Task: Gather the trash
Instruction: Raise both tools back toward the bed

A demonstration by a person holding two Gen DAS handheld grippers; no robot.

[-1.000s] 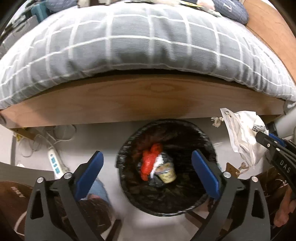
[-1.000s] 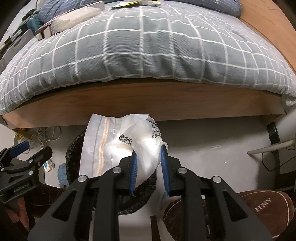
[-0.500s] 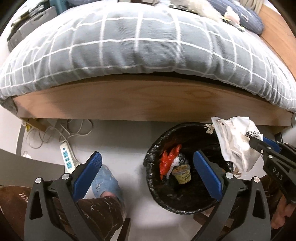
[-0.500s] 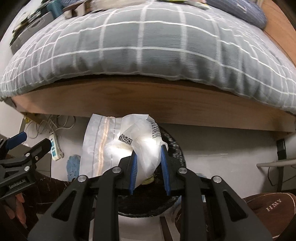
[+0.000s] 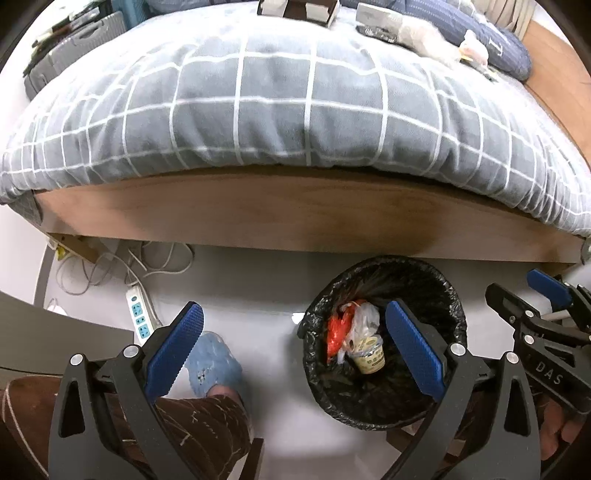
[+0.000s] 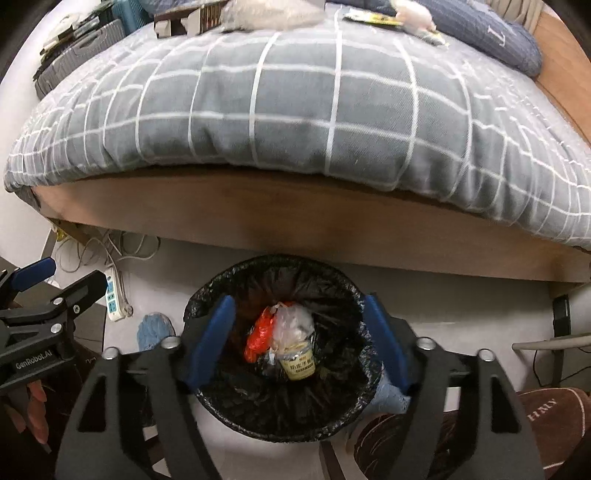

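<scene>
A round bin with a black liner stands on the floor by the bed; it also shows in the left wrist view. Inside lie a white plastic bag, a red wrapper and a small paper cup. My right gripper is open and empty right above the bin's mouth. My left gripper is open and empty, over the floor to the left of the bin. More trash lies on the bed: packets and a white wad.
The bed with a grey checked duvet and a wooden side board fills the back. A power strip with cables lies on the floor at left. My blue slipper is beside the bin.
My right gripper has opened and let go of the white plastic bag, which now lies in the bin. My left gripper has shifted left, away from the bin.
</scene>
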